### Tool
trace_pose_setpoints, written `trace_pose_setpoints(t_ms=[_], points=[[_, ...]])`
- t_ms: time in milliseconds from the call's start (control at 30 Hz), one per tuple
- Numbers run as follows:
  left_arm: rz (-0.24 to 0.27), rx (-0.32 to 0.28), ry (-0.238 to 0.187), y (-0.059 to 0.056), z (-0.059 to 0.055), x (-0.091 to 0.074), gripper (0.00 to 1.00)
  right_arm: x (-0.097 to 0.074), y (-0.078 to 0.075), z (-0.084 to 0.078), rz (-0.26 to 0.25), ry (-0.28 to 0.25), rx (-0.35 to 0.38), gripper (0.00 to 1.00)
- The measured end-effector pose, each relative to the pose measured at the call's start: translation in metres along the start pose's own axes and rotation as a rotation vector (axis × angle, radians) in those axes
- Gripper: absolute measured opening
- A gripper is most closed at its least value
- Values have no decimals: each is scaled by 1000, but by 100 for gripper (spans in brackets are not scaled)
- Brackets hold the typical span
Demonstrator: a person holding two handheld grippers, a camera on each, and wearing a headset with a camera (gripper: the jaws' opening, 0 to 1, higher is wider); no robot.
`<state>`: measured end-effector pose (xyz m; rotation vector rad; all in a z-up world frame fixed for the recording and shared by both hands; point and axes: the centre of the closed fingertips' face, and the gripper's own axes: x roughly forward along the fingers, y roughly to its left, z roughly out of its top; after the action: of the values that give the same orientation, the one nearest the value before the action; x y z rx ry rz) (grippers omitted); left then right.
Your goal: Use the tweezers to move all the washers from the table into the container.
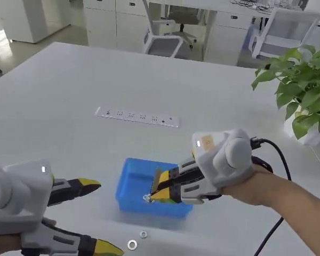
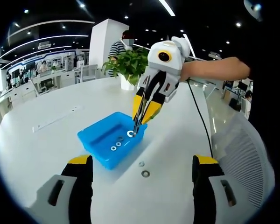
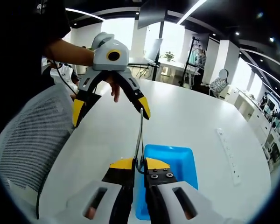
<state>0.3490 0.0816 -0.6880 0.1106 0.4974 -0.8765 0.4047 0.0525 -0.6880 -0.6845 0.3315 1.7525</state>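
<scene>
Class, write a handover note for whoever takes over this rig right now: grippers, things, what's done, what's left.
Left gripper: open, empty, beside the container.
Right gripper: shut on tweezers, which pinch a washer over the container.
Done: at least two dropped washers lie inside.
Left: release this one, then fetch two loose washers from the table.

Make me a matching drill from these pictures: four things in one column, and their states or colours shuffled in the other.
Column one:
1. left tongs
2. right tongs
3. container
4. power strip

Column two:
A. shut on the tweezers
B. blue, with washers inside
C. open, holding nothing
D. white, flat on the table

Pairs: 1-C, 2-A, 3-B, 4-D
</scene>
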Motion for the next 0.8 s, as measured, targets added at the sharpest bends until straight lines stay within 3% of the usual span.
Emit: trace_pose_setpoints(t_ms=[200,800], points=[[8,-7,-2,5,-1,-2,99,5,-10,-2,-8,-1,-4,7],[14,-22,-7,14,-4,-6,99,30,-31,-13,3,11,-5,7]])
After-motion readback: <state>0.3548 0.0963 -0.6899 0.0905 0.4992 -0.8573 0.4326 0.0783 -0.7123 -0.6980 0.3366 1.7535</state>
